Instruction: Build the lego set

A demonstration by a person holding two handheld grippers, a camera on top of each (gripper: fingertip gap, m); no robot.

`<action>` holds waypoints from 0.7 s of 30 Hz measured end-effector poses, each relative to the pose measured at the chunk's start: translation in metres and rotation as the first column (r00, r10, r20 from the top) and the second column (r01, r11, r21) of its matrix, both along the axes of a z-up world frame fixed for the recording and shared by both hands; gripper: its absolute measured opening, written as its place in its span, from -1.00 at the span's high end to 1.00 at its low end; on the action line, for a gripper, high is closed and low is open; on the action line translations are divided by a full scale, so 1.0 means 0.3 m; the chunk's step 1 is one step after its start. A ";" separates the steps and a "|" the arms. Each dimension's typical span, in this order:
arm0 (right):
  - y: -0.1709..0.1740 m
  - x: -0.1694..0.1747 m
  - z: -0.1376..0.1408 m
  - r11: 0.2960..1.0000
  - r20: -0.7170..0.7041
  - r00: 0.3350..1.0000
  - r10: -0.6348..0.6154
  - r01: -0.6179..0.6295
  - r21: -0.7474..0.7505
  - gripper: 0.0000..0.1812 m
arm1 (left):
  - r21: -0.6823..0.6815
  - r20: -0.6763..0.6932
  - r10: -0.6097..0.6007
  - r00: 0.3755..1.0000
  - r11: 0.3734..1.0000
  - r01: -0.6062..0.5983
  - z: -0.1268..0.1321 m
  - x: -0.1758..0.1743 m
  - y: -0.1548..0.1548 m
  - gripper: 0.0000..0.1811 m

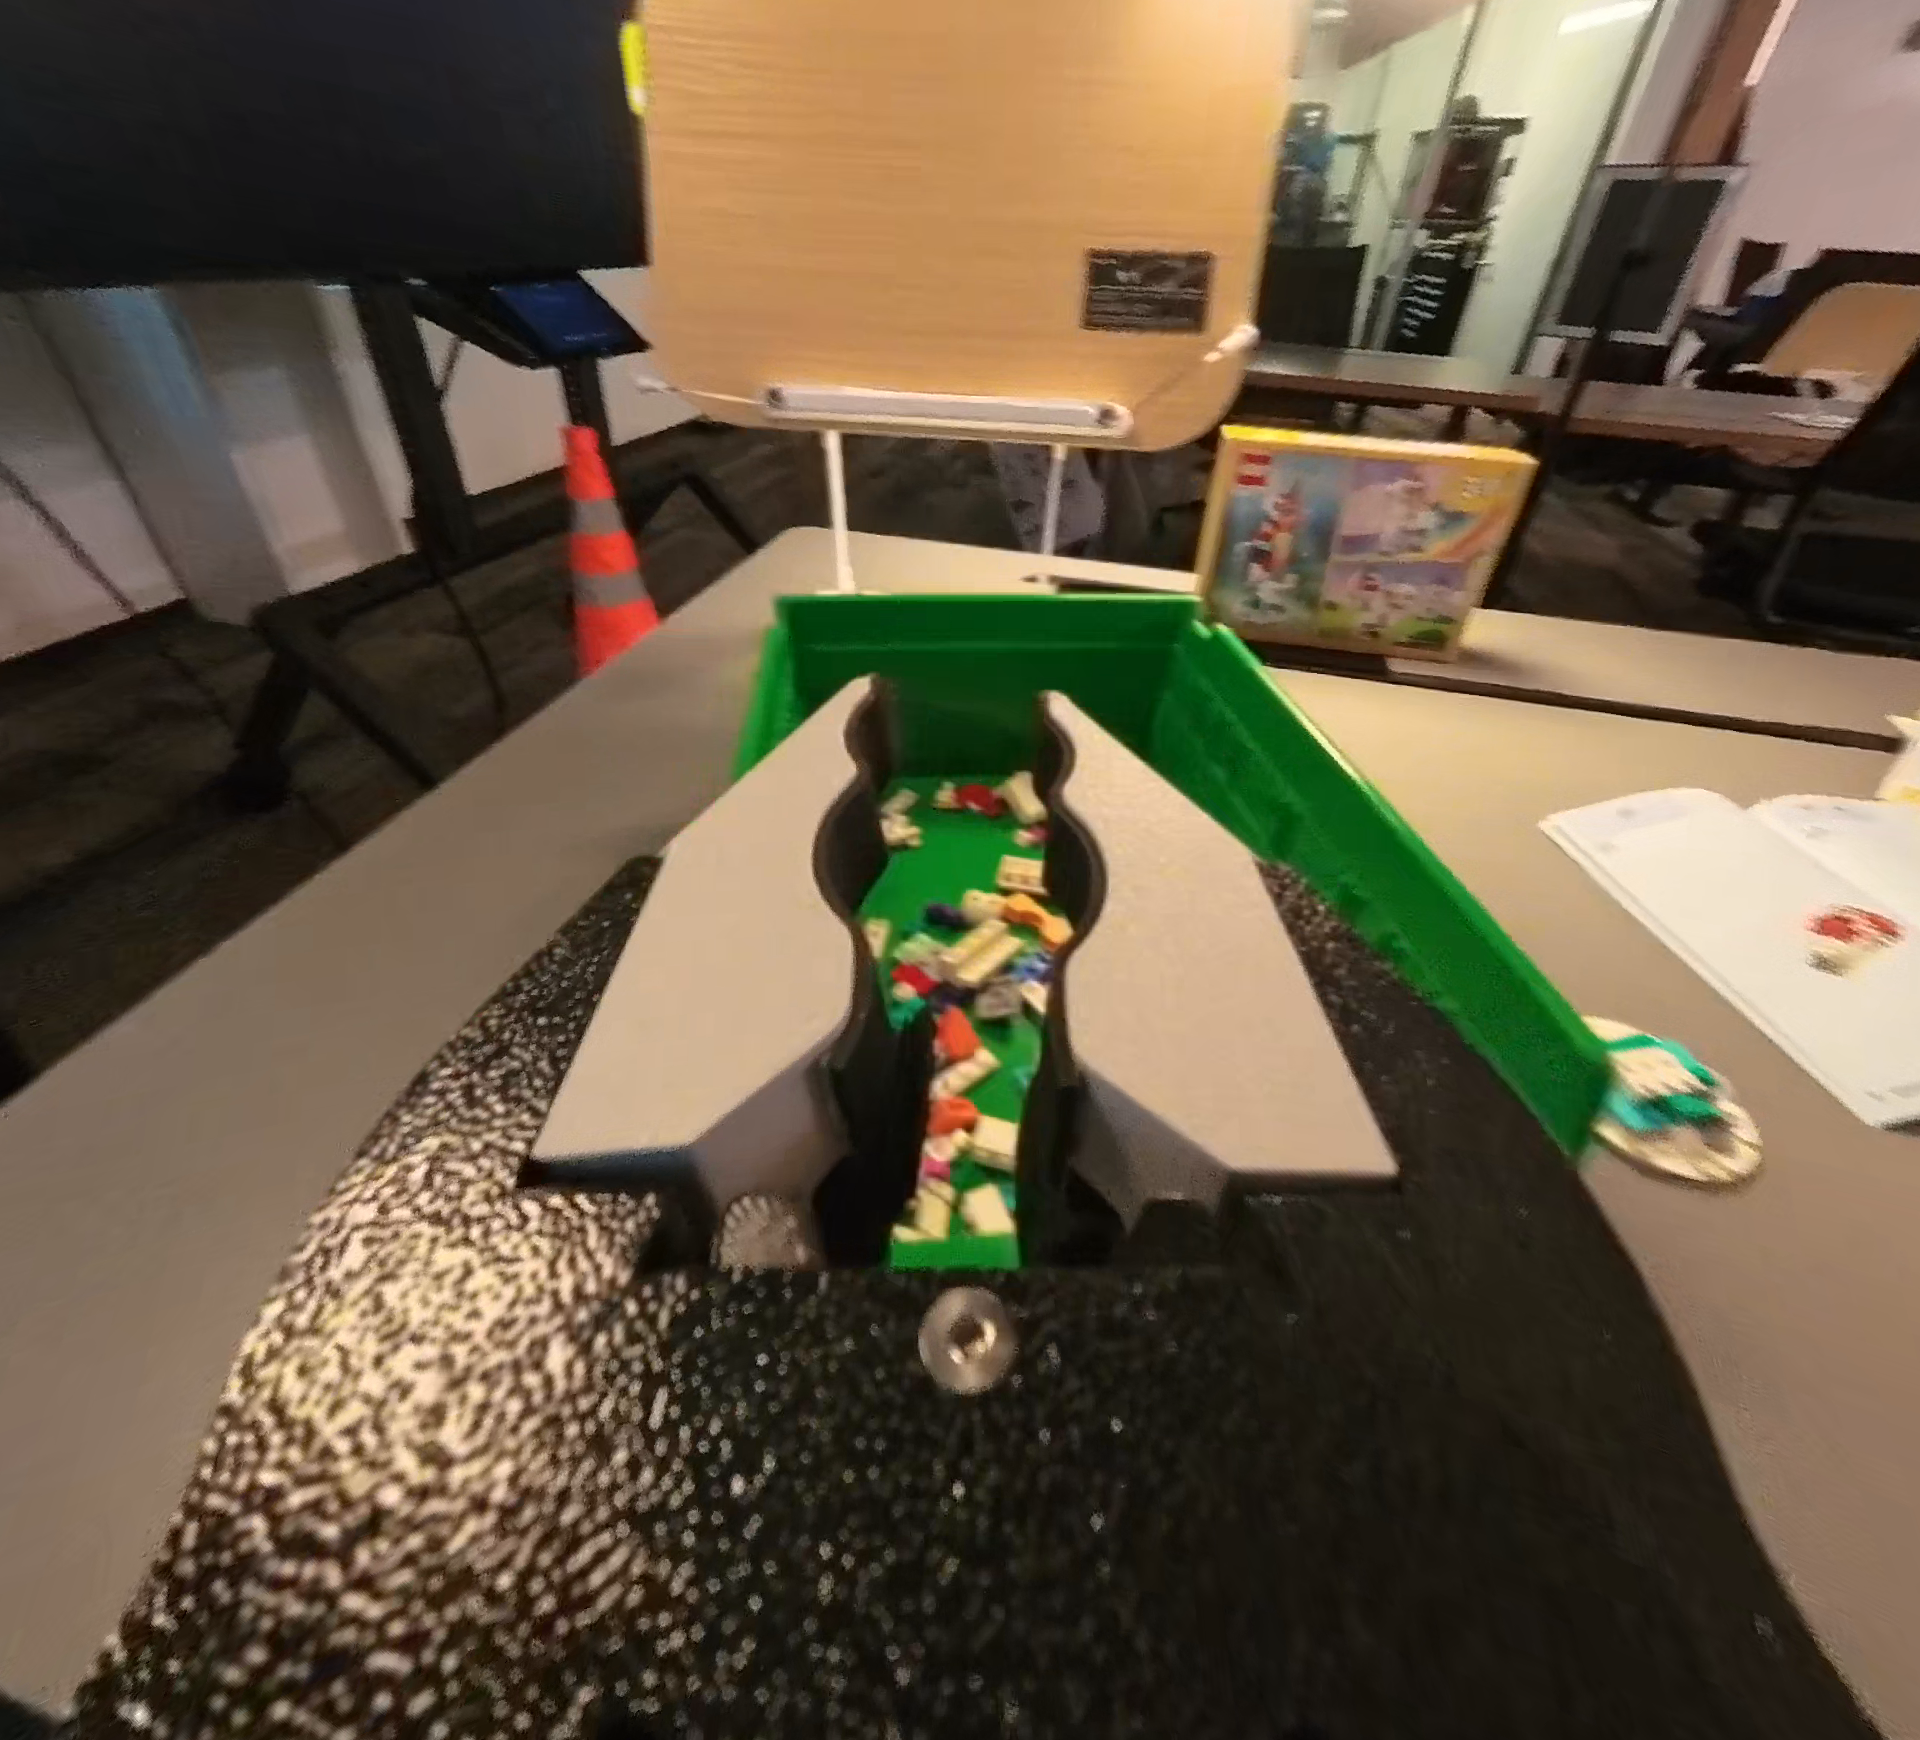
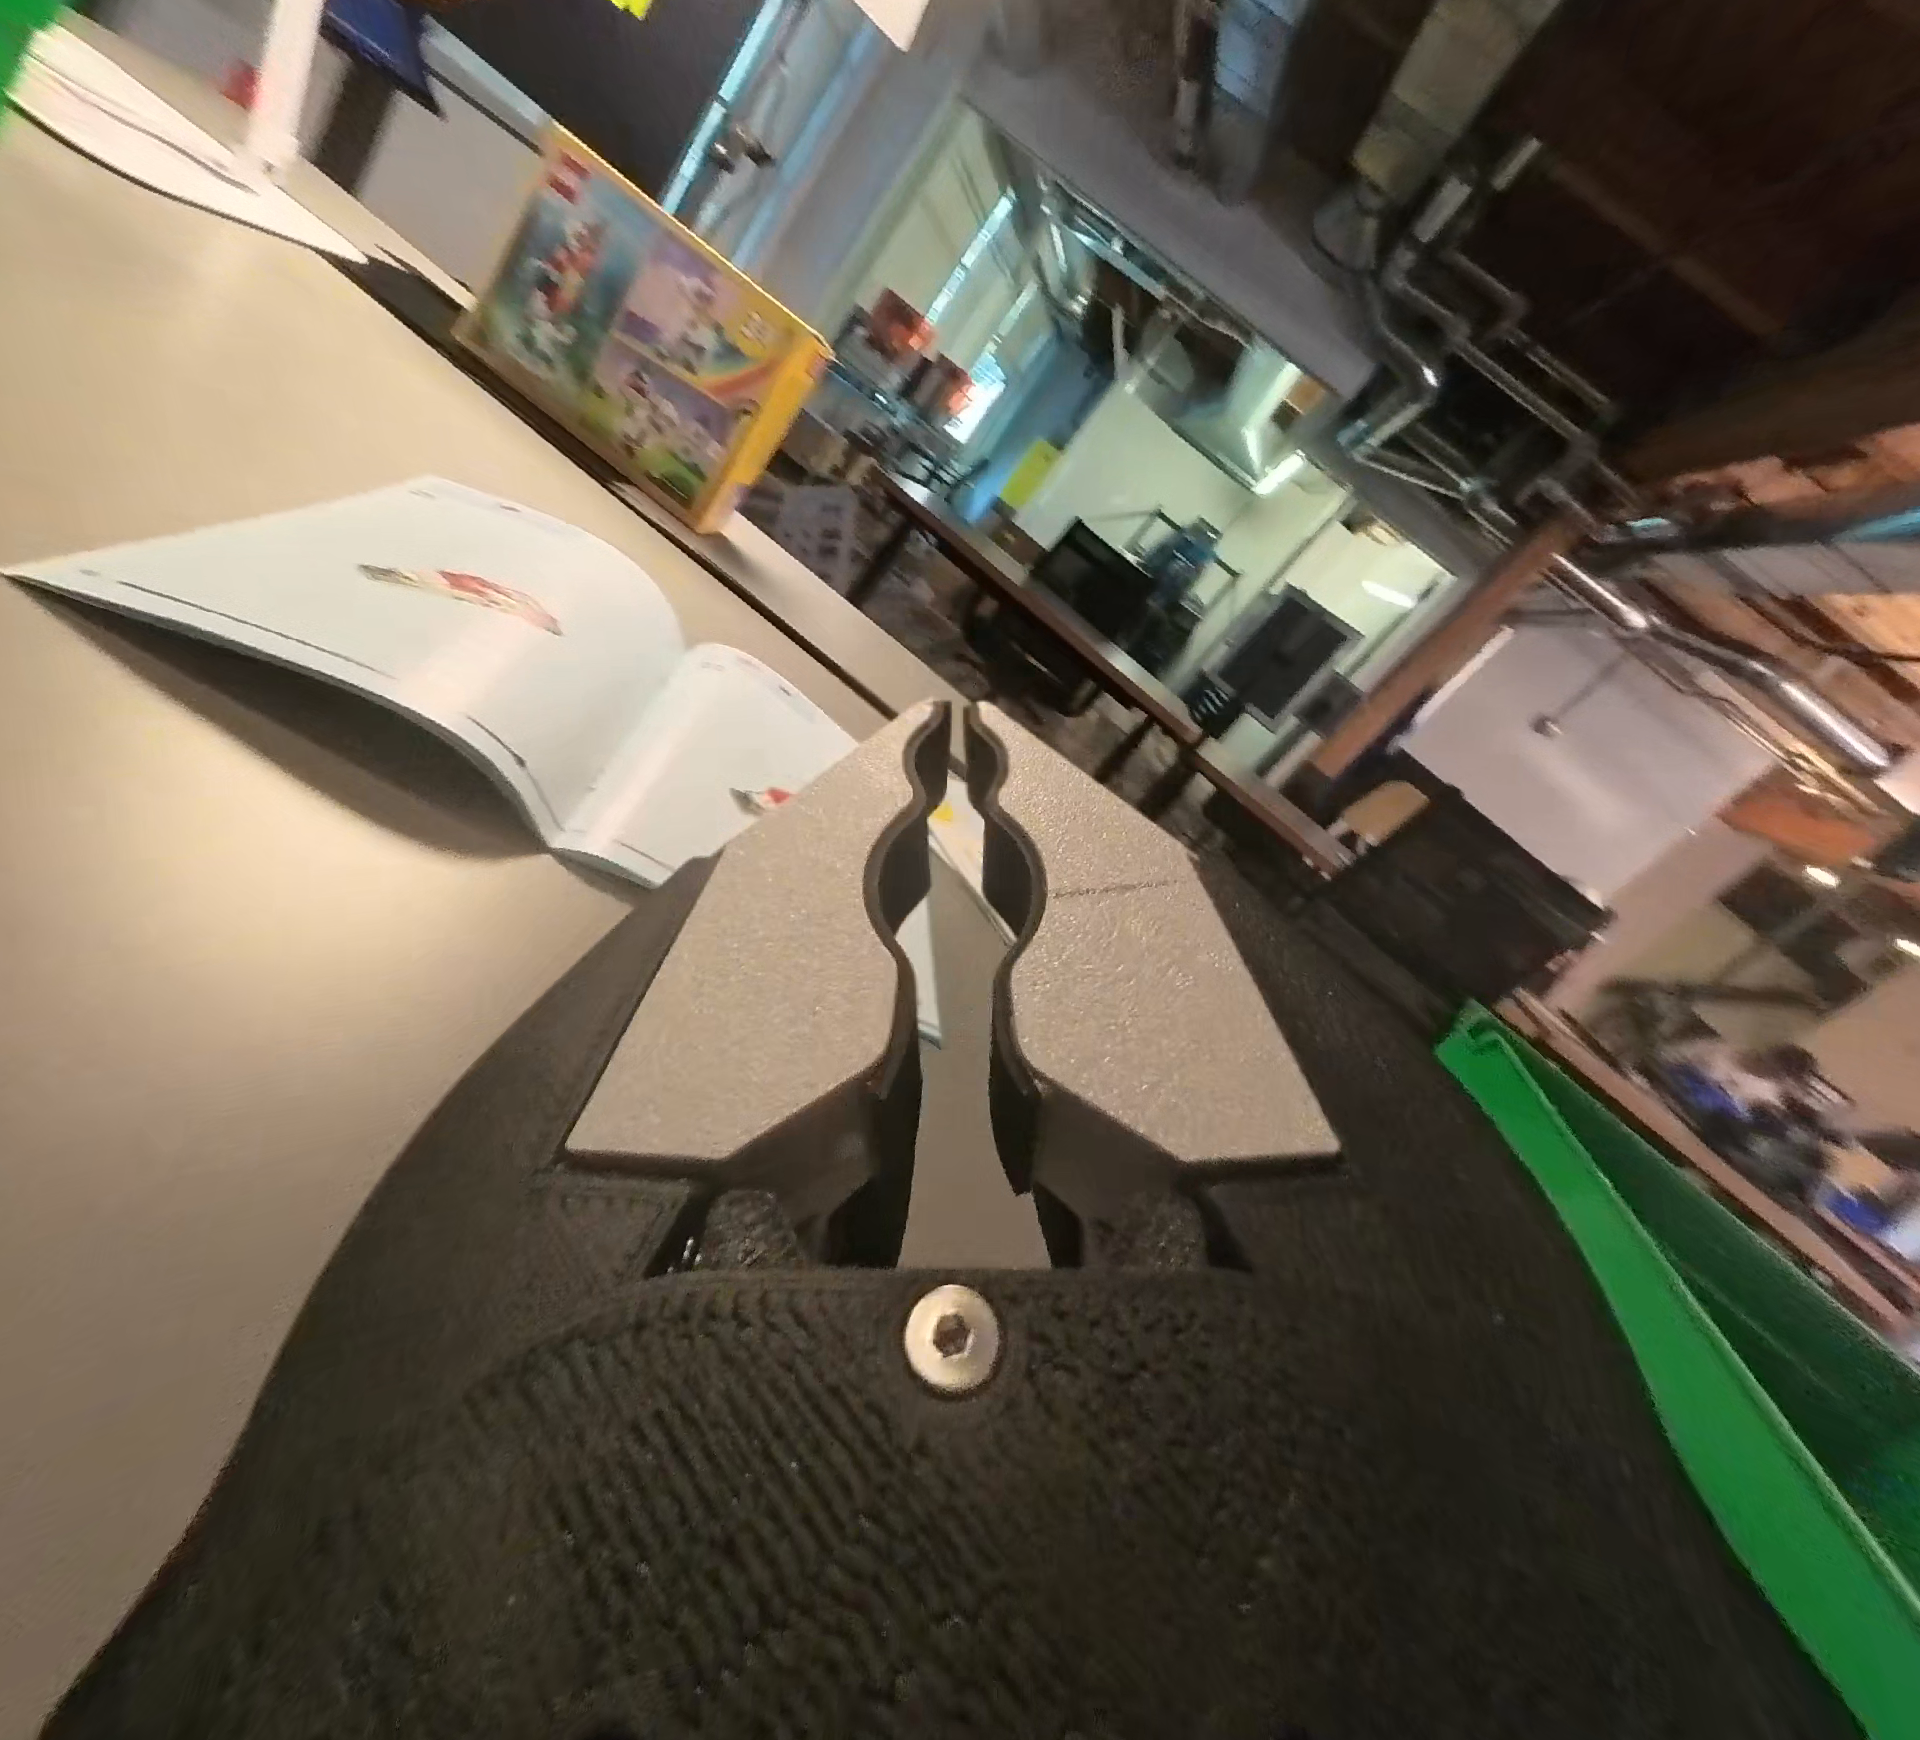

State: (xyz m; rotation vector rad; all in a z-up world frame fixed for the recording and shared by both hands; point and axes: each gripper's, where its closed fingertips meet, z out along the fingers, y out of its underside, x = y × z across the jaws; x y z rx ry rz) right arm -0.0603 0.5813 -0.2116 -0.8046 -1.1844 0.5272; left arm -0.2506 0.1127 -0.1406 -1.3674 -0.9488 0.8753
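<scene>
In the green tray [image 1: 1351, 817], small mixed-colour lego pieces [image 1: 977, 952] lie scattered.

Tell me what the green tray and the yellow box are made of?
The green tray looks like hard matte plastic: one even colour, with stiff ribbed walls. The yellow box seems to be thin printed cardboard, with sharp folded edges and slightly glossy pictures. Neither can be confirmed by sight alone.
</scene>
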 end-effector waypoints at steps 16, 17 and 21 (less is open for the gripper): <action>0.002 -0.111 0.021 0.982 -0.023 0.985 -0.170 0.171 0.074 0.90 | -0.170 0.212 -0.245 0.946 0.944 0.283 -0.062 -0.192 0.045 1.00; 0.012 -0.108 0.022 0.982 -0.028 0.984 -0.178 0.179 0.058 0.90 | -0.178 0.245 -0.247 0.938 0.939 0.294 -0.087 -0.197 0.046 1.00; 0.045 -0.099 0.025 0.976 -0.039 0.976 -0.213 0.214 0.028 0.91 | -0.219 0.306 -0.258 0.917 0.918 0.331 -0.147 -0.206 0.051 1.00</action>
